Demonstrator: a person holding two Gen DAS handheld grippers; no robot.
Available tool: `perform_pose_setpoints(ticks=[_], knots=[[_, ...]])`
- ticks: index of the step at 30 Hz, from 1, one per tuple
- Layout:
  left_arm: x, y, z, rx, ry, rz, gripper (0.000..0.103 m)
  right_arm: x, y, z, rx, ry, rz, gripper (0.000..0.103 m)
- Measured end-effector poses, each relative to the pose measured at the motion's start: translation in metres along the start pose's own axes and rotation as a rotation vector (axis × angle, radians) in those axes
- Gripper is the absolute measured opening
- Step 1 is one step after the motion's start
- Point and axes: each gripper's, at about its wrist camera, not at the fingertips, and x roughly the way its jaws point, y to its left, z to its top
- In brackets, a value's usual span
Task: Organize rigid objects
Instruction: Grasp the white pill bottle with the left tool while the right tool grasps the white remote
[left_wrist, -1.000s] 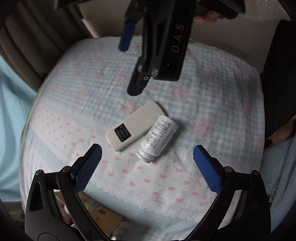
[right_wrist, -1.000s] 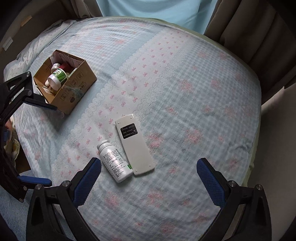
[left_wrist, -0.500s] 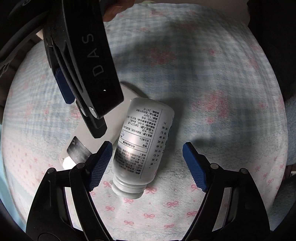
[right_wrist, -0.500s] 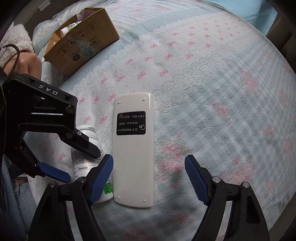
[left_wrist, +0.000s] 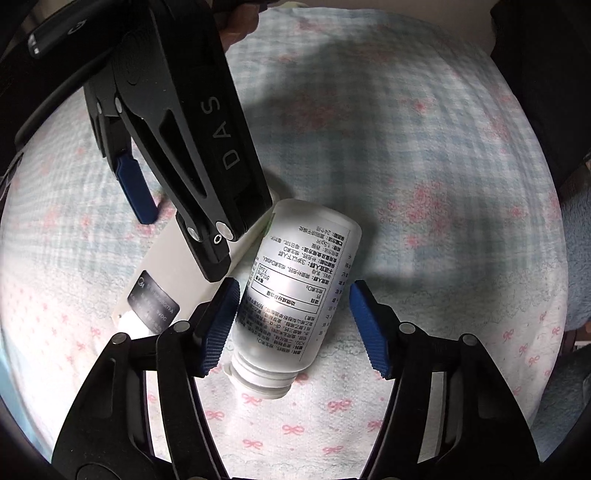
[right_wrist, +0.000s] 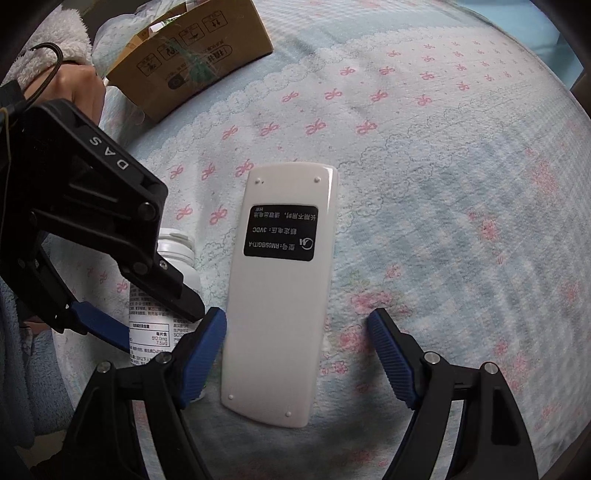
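A white pill bottle (left_wrist: 291, 295) lies on its side on the bed, cap toward me. My left gripper (left_wrist: 295, 328) is open, its blue pads on either side of the bottle; the left pad looks close to or touching it. A white remote (right_wrist: 280, 295) lies face down beside the bottle (right_wrist: 177, 266). My right gripper (right_wrist: 297, 354) is open and straddles the remote's near end without gripping it. The right gripper's black body (left_wrist: 192, 147) hangs over the remote (left_wrist: 166, 288) in the left wrist view.
A cardboard box (right_wrist: 192, 55) holding other items stands at the far left on the bedspread (right_wrist: 443, 184). A fluffy blue blanket (left_wrist: 576, 258) lies at the bed's edge. The left gripper's body (right_wrist: 96, 221) crowds the bottle side.
Both grippers have come down close onto the bed. The left one now brackets the bottle and has narrowed; the right one now brackets the remote's near end.
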Motion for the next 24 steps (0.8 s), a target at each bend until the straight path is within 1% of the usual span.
perform_pose_setpoints(ticks=[4,10,12,13,15,16,17,18,20,24], knots=[[0.002,-0.012,0.001,0.063,0.042,0.031,0.059,0.003,0.010,0.006,-0.015,-0.004,-0.007,0.076],[0.012,-0.024,0.008,0.122,0.144,0.080,0.059,0.015,0.027,0.012,-0.094,0.033,-0.091,0.076],[0.017,-0.027,0.013,0.131,0.176,0.089,0.059,0.017,0.030,0.012,-0.114,0.037,-0.123,0.073],[0.019,-0.029,0.016,0.136,0.196,0.095,0.059,0.017,0.031,0.012,-0.118,0.035,-0.128,0.070],[0.025,-0.033,0.021,0.151,0.235,0.111,0.059,0.016,0.031,0.012,-0.112,0.029,-0.132,0.069],[0.027,-0.033,0.023,0.157,0.249,0.117,0.059,0.018,0.034,0.008,-0.108,0.023,-0.136,0.065],[0.028,-0.034,0.025,0.161,0.257,0.118,0.059,0.017,0.034,0.008,-0.099,0.019,-0.138,0.060],[0.028,-0.033,0.025,0.162,0.263,0.116,0.058,0.016,0.033,0.009,-0.086,0.014,-0.139,0.057],[0.025,-0.030,0.025,0.155,0.264,0.101,0.053,0.015,0.031,0.010,-0.064,0.014,-0.129,0.056],[0.018,-0.026,0.023,0.144,0.265,0.108,0.053,0.015,0.035,0.011,-0.059,0.013,-0.141,0.056]])
